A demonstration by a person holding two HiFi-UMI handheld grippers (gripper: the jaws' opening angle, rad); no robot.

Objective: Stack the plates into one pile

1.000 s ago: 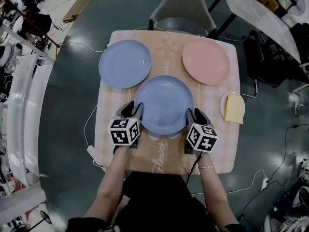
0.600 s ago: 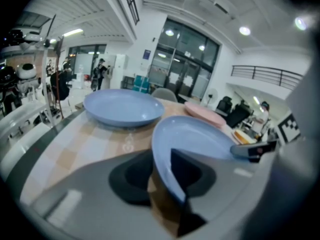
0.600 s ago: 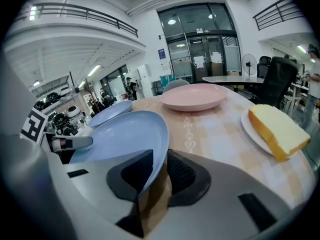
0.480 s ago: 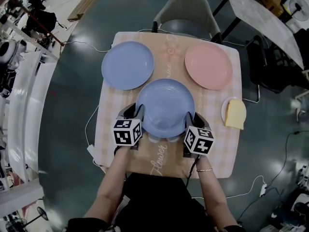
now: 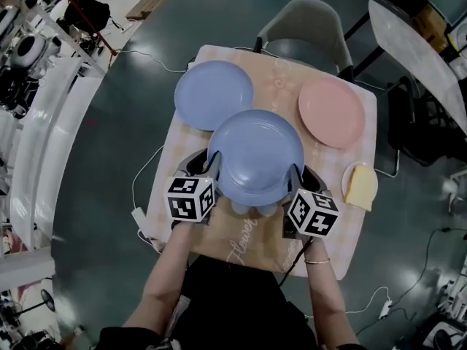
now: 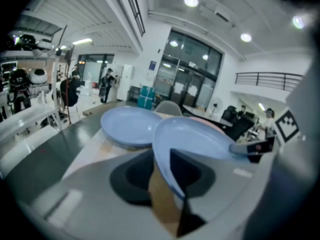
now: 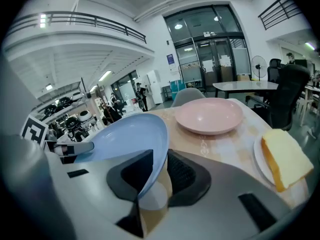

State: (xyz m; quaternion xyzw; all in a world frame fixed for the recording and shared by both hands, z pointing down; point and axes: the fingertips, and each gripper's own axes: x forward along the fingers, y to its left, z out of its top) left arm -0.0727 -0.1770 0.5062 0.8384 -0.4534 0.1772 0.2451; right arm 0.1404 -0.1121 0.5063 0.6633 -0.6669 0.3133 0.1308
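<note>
Blue in colour, the near plate point(image 5: 255, 155) is carried between our two tools, a little above the checked cloth of the table point(image 5: 179, 148). Our left gripper point(image 5: 206, 168) pinches its left rim and our right gripper point(image 5: 302, 178) pinches its right rim. In the left gripper view the thin edge of the plate goes between the two dark pads, and they press on it. The right gripper view shows the same on the other side. Both pairs of jaws have just been closing, and the rim is what stands between them.

In the head view the far left edge of this plate overlaps the near edge of the second blue plate point(image 5: 213, 95), which lies at the far left corner of the table. The pink plate point(image 5: 331, 111) lies at the far right corner, apart from the carried one. Near our right gripper, at the right edge of the table, a small white plate point(image 5: 347, 173) bears a yellow slice point(image 5: 363, 188). Behind the table stands a grey chair point(image 5: 303, 24).
</note>
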